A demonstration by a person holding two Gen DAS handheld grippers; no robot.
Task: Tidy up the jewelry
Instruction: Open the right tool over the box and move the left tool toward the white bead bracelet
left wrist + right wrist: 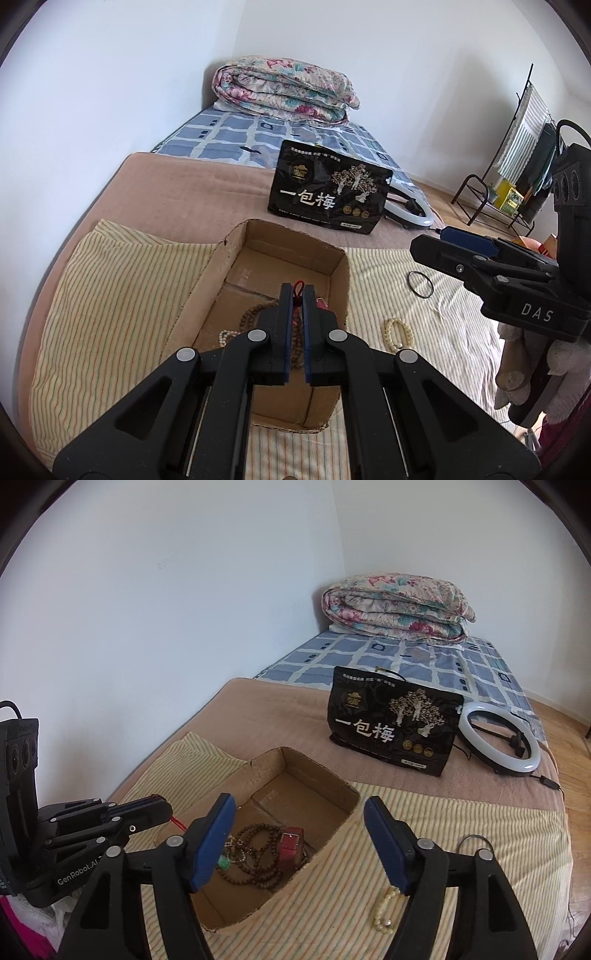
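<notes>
Left tool (297, 291): pinched on red cord (298, 287), above cardboard box (341, 275). Right tool (299, 840): spread, empty. Advice: lower before releasing, so cord lands beside wooden beads (258, 853), clear of rim.

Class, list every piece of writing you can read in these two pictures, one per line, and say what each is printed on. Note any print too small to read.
"一包梅": large white characters on the black bag standing on the bed.
"DAS": on the body of the right gripper, in the left wrist view.
"GenRobot.AI": on the body of the left gripper, in the right wrist view.
The bag's top line, gold emblem, round seals and white bottom label are too small to read.
</notes>
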